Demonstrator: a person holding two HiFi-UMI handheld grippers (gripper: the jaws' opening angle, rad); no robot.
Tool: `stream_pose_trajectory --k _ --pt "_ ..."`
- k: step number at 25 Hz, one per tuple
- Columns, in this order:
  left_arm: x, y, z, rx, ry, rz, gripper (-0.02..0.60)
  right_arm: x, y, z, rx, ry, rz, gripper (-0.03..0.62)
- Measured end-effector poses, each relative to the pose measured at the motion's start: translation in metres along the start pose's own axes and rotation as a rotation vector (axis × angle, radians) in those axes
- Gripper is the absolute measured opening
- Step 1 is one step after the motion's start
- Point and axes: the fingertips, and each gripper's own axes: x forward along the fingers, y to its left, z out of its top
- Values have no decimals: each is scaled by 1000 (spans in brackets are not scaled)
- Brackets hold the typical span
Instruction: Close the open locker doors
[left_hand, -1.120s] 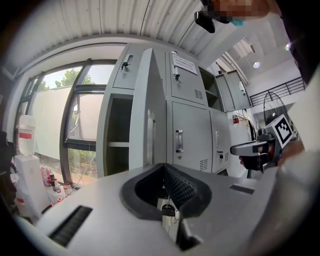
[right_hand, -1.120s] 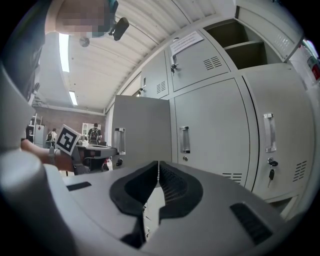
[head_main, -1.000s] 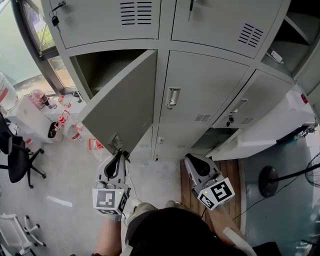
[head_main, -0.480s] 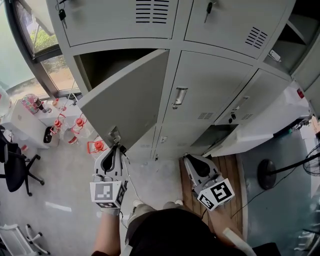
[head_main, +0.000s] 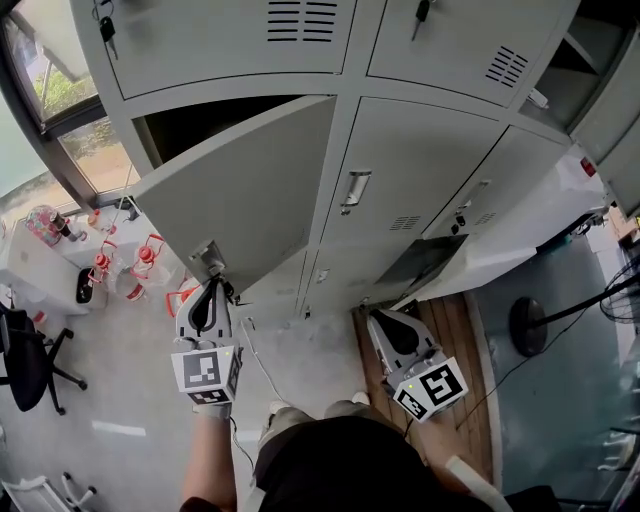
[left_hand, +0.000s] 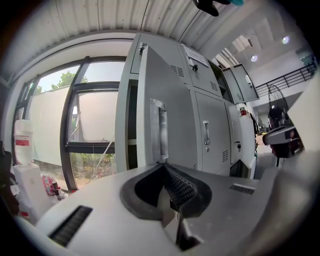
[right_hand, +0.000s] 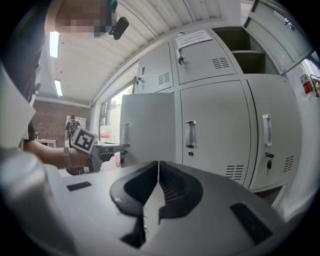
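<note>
The grey locker door (head_main: 240, 190) in the middle row stands swung out to the left, with its metal handle (head_main: 208, 258) near the free edge. My left gripper (head_main: 207, 285) is shut, and its tips sit right at the handle's lower end. In the left gripper view the door (left_hand: 172, 115) is seen nearly edge-on, and the handle (left_hand: 160, 130) runs down to the closed tips of the left gripper (left_hand: 161, 164). I cannot tell if they pinch it. My right gripper (head_main: 378, 318) hangs shut and holds nothing, low in front of the lockers; in its own view the right gripper (right_hand: 158, 162) faces closed doors.
A second door (head_main: 520, 240) at the lower right lies wide open, and a locker (head_main: 590, 50) at the top right is open too. Bottles (head_main: 110, 270) and an office chair (head_main: 25, 360) stand left. A fan (head_main: 530, 325) and a wooden board (head_main: 460, 340) are right.
The left gripper has shifted left and slightly up, staying at the door handle. The door's free edge now sits further left in the head view. The right gripper has barely moved.
</note>
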Motion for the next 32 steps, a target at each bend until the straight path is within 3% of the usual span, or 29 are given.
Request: stream_pose_trajectory --k 15,32 --pt "50 46 -6 48 44 23 8 -13 -4 -4 -22 46 -102 21" --pt "93 67 -4 47 77 31 8 -37 -21 -8 -19 74 -199 21"
